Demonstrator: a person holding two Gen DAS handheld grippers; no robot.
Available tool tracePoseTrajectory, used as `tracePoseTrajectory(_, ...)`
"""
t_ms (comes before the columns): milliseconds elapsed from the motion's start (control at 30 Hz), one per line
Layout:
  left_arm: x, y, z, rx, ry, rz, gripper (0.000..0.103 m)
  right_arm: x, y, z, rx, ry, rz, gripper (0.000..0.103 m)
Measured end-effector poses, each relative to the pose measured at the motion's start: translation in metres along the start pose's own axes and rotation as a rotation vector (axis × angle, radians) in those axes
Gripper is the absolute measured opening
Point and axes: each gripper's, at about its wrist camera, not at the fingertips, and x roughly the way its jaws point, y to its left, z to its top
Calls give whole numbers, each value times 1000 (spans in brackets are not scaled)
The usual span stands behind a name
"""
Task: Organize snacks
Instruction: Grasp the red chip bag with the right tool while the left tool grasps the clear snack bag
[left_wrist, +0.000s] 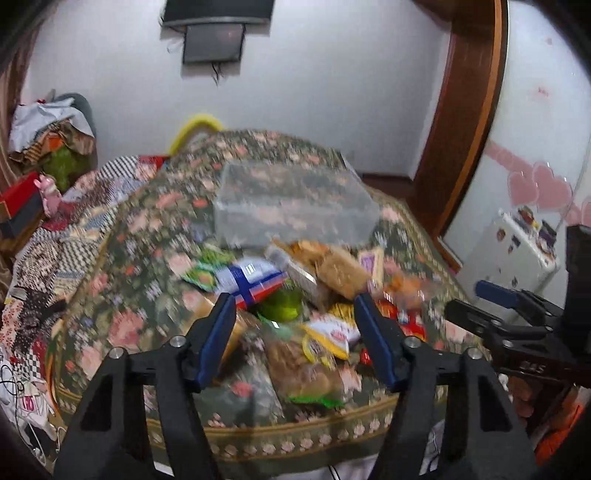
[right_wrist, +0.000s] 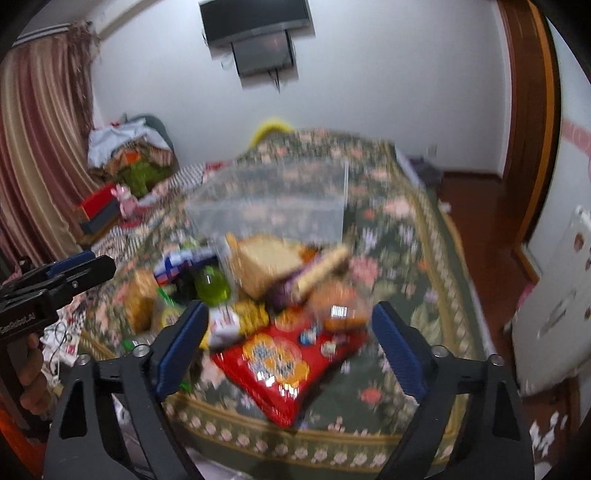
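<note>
A pile of snack packets (left_wrist: 303, 295) lies on a floral-covered table (left_wrist: 147, 236), also in the right wrist view (right_wrist: 258, 295). A clear plastic box (left_wrist: 295, 206) stands behind the pile and shows in the right wrist view (right_wrist: 273, 206). A red packet (right_wrist: 280, 365) lies nearest in the right wrist view. A blue-and-white packet (left_wrist: 251, 280) and a green item (left_wrist: 280, 306) are in the pile. My left gripper (left_wrist: 295, 325) is open and empty above the near side of the pile. My right gripper (right_wrist: 288, 339) is open and empty above the red packet. Both views are blurred.
A bed with patterned blankets (left_wrist: 55, 229) and a heap of clothes (left_wrist: 51, 136) lies to the left. A wooden door frame (left_wrist: 469, 110) and a small white fridge (left_wrist: 509, 251) stand to the right. A TV (right_wrist: 255, 18) hangs on the far wall.
</note>
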Motion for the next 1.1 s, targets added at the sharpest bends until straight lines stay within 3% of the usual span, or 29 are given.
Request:
tracePoseTrajectory(200, 29, 2, -19, -9, 113, -19, 60, 27, -11, -16, 60, 130, 28, 71)
tracePoseTrajectory(567, 71, 2, -45, -38, 243, -36, 60, 65, -16, -25, 101, 224, 52, 71)
tracePoseTrajectory(633, 76, 1, -44, -34, 239, -26, 60, 71, -15, -25, 113, 240, 61, 72)
tracePoseTrajectory(900, 100, 7, -46, -73, 276, -29, 61, 85, -6, -22, 111, 268, 53, 94)
tracePoseTrajectory(1100, 102, 6, -45, -51, 245, -3, 58, 92, 2, -26, 49, 261, 13, 91)
